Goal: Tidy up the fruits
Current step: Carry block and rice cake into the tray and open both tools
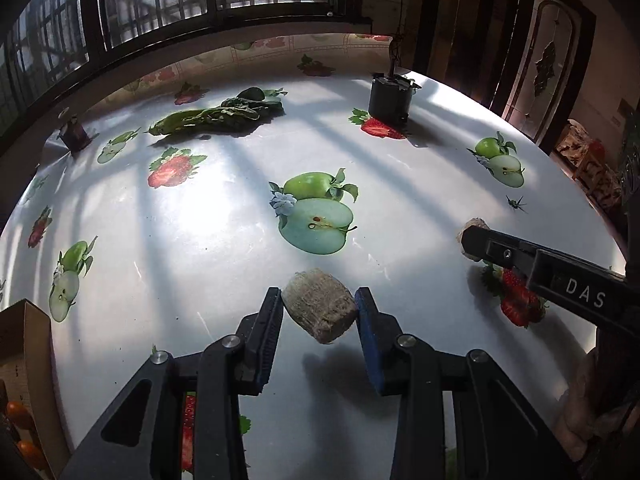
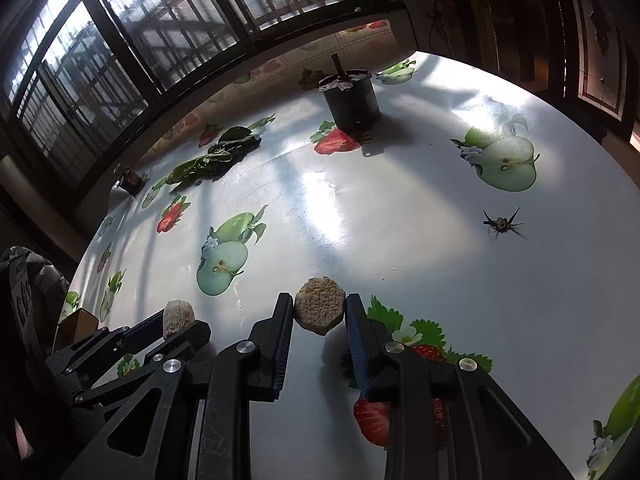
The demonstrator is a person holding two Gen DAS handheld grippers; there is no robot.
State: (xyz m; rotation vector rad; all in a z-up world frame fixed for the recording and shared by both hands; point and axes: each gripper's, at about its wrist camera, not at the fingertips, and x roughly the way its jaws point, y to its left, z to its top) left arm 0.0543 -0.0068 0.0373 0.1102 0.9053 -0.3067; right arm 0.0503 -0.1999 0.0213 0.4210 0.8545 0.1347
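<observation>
we hold a brown chunk (image 1: 319, 305) clamped in the left claw (image 1: 319, 300) above the desk (image 1: 200, 220), a paler slice (image 2: 319, 311) clamped in the right claw (image 2: 319, 312), with the box (image 1: 24, 344) nearest our left.

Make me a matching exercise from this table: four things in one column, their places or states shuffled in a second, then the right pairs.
Things:
1. brown chunk
2. pale round piece
3. leafy greens
4. dark cylinder

Places or states:
A. lying flat near the table's far edge, by the window
B. pinched in the right tool
C. standing upright beside a printed strawberry
D. pinched in the left tool

Pairs: 1-D, 2-B, 3-A, 4-C
</observation>
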